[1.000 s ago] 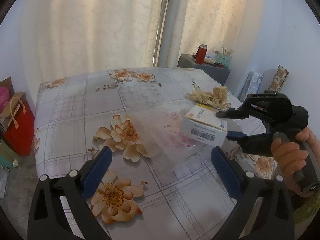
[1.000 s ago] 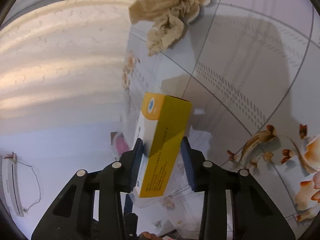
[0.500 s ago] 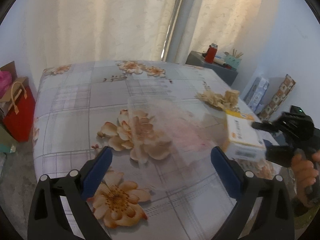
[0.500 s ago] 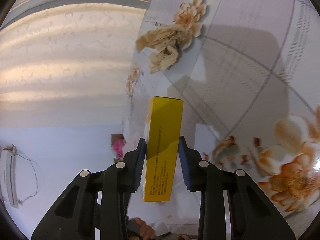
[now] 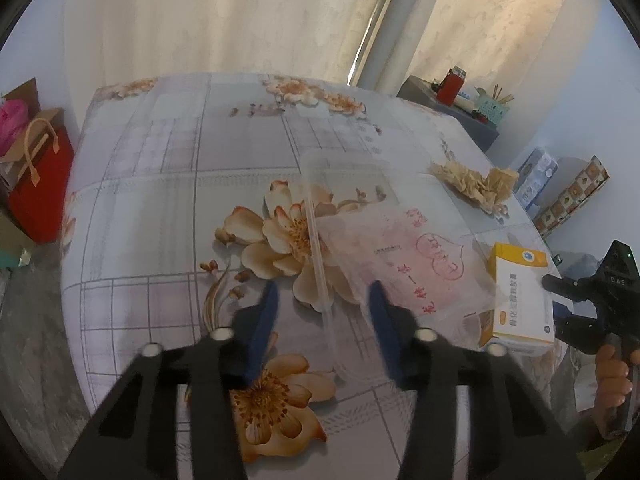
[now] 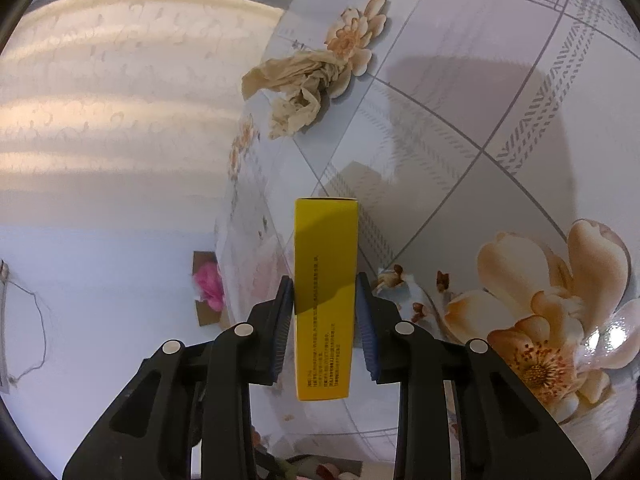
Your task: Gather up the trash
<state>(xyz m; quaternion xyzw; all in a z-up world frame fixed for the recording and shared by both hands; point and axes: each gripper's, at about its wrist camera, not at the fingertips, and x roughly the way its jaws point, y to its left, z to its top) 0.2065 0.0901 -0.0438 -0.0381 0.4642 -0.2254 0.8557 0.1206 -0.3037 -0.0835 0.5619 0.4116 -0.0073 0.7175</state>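
Tablecloth (image 5: pixel 168 208), glossy and smooth, printed with a grey grid and big peach flowers, covers the whole table and fills most of both views. Clear plastic bag (image 5: pixel 404 264), thin, crinkled and stamped with red characters, lies on it at the centre of the left wrist view, its straight sealed edge running from 12 toward 6 o'clock between the blue pads of the left gripper (image 5: pixel 323 320). That gripper tilts steeply down at the cloth; its jaws have just been closing and stand partly drawn in, blurred, with the bag's edge in the gap, and the pads do not appear to press on it yet. At 3 o'clock in the same view the right gripper (image 5: pixel 550 304), black and held by a hand (image 5: pixel 612 380) curled round its handle, points in toward the bag. It is clamped on a yellow-and-white box (image 6: pixel 325 296), a slim rectangular carton with small dark print; in the right wrist view the ribbed blue pads pinch its two broad faces at mid length and the box juts straight up toward 12 o'clock, lifted clear of the cloth, beside the bag's open side. Crumpled tan paper (image 6: pixel 298 88), soft and wrinkled, sits at 12 o'clock beyond the box, resting on a printed flower, well apart from both grippers.
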